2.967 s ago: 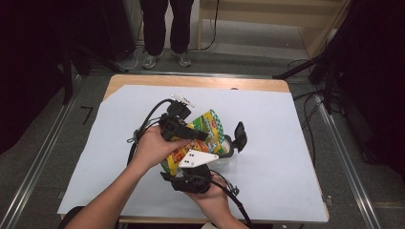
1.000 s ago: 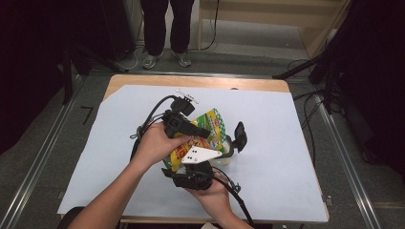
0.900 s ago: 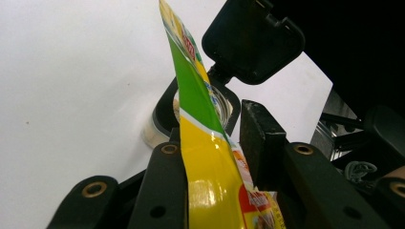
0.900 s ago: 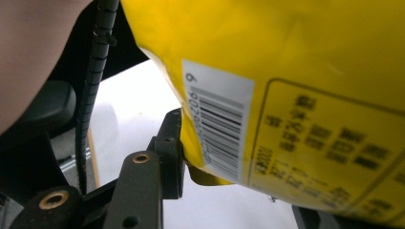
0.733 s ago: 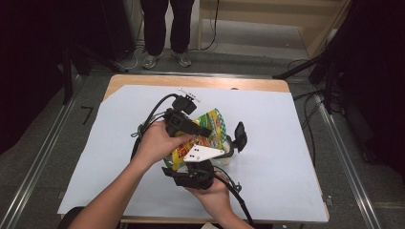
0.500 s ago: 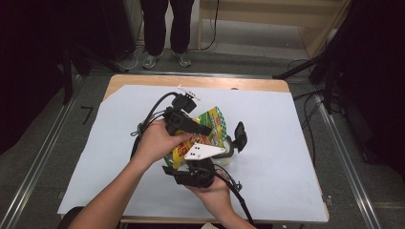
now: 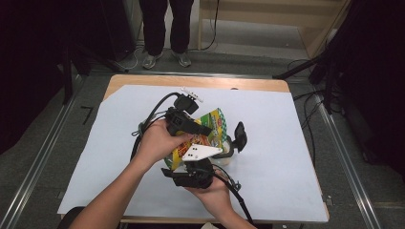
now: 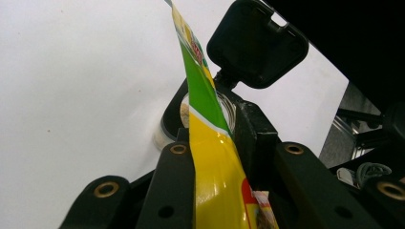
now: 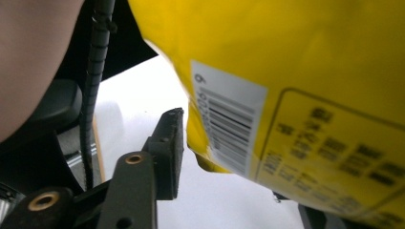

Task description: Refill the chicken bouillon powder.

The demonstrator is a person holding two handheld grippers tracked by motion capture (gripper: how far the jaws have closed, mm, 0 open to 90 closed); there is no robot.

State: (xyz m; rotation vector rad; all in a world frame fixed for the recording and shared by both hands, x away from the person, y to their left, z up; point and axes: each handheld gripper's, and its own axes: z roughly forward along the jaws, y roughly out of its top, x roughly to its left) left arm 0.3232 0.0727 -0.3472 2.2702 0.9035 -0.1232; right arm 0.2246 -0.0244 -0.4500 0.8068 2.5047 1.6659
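A yellow and green snack bag (image 7: 213, 122) hangs tilted over a clear jar (image 7: 229, 153) whose black flip lid (image 7: 239, 136) stands open. My left gripper (image 7: 206, 131) is shut on the bag's top edge (image 8: 205, 95); its jaws have just been closing with the bag between them. In the left gripper view, the jar mouth (image 8: 224, 107) and lid (image 8: 258, 45) lie just beyond. My right gripper (image 7: 214, 160) comes up from below beside the jar. In the right gripper view, the bag's barcode side (image 9: 310, 57) hangs next to one finger (image 9: 167, 148) and hides the other jaw.
A white sheet (image 7: 296, 143) covers the wooden table (image 7: 143, 81). A person's legs (image 7: 167, 28) stand beyond the far edge. Metal rails (image 7: 344, 157) run along both sides on the floor. Cables (image 7: 234, 191) trail from both grippers.
The left gripper and the bag have shifted slightly toward the jar, and the right gripper has edged up under the bag. Both hands have stayed almost still in the last second.
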